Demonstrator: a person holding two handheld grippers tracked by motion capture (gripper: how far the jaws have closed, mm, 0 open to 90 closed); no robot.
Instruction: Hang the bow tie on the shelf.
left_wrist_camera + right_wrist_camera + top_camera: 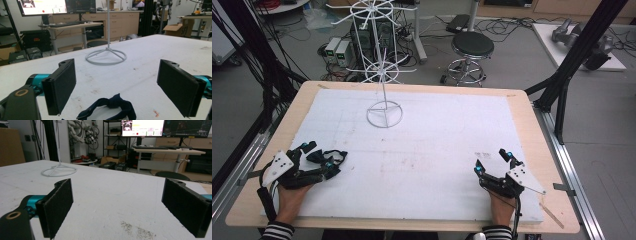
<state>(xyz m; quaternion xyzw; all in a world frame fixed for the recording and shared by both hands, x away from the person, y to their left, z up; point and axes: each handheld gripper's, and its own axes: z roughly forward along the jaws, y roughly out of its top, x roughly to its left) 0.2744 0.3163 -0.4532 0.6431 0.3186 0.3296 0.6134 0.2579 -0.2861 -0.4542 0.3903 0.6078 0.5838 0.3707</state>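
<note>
Between the spread jaws of the left tool point(117, 87), a dark fabric band point(110, 108) is seen lying on the white tabletop point(155, 57) in its own view, whereas nothing is framed by the right tool point(117, 207), likewise spread.

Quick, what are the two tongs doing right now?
Left tongs: open, holding nothing; a dark band lies on the table between the jaws.
Right tongs: open, holding nothing.

The dark strap point(110, 110) is cut off at the bottom edge.
</note>
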